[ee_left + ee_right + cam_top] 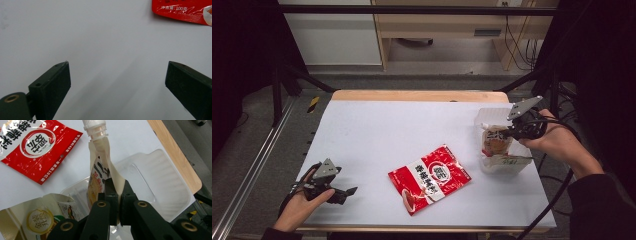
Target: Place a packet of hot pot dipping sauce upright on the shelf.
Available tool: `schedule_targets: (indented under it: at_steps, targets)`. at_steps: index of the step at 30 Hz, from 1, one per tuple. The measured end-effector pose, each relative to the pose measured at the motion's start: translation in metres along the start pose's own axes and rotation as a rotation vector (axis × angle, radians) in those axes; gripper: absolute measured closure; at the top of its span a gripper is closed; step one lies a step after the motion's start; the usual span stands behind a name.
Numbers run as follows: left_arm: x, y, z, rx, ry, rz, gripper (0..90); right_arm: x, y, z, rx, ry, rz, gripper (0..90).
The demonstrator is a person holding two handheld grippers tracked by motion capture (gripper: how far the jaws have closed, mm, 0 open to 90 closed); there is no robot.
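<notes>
A cream spouted pouch (100,167) with a white cap hangs over a clear plastic tray (160,177), pinched by its edge in my shut right gripper (117,186). In the high view the pouch (496,142) sits at the right side of the table, with the right gripper (508,132) over the tray (484,117). A second cream packet (37,217) lies in the tray's near end. A red snack packet (429,179) lies flat mid-table. My left gripper (346,193) rests at the front left, jaws wide open with nothing between them (117,65).
The white table top (387,130) has a wooden far edge (417,95). The red packet's corner (182,8) lies ahead and to the right of the left jaws. Dark frame posts stand at both sides, and cables trail from both grippers.
</notes>
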State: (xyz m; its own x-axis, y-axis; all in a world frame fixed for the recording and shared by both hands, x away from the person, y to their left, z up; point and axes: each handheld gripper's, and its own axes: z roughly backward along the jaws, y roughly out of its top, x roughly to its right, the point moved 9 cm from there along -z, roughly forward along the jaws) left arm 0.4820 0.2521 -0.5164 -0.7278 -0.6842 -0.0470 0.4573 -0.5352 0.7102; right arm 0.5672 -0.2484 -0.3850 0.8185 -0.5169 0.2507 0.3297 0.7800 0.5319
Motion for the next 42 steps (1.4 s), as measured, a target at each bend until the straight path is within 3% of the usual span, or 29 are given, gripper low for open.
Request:
schedule_targets:
  at_steps: [21,32,34,35,36,39,42]
  targets:
    - [0.006,-0.001,-0.005,-0.01,-0.016,-0.009,6.1,0.002,-0.023,-0.02,-0.016,0.048,-0.068,87.5]
    - [0.012,0.0,-0.008,0.0,-0.037,0.001,6.1,0.001,-0.031,-0.018,-0.029,0.05,-0.099,84.8]
    - [0.015,0.0,-0.009,-0.004,-0.04,-0.007,6.1,0.0,-0.031,-0.017,-0.025,0.05,-0.113,80.0]
    - [0.017,0.0,-0.01,-0.004,-0.037,-0.011,6.1,0.0,-0.029,-0.014,-0.012,0.048,-0.134,70.0]
    - [0.017,0.0,-0.01,-0.004,-0.037,-0.011,6.1,0.0,-0.029,-0.014,-0.012,0.048,-0.134,70.0]
    - [0.02,-0.001,-0.012,-0.011,-0.04,-0.023,6.1,-0.001,-0.023,-0.007,0.026,0.04,-0.165,52.0]
    - [0.021,0.0,-0.013,-0.009,-0.042,-0.028,6.1,-0.003,-0.015,0.003,0.053,0.014,-0.149,41.1]
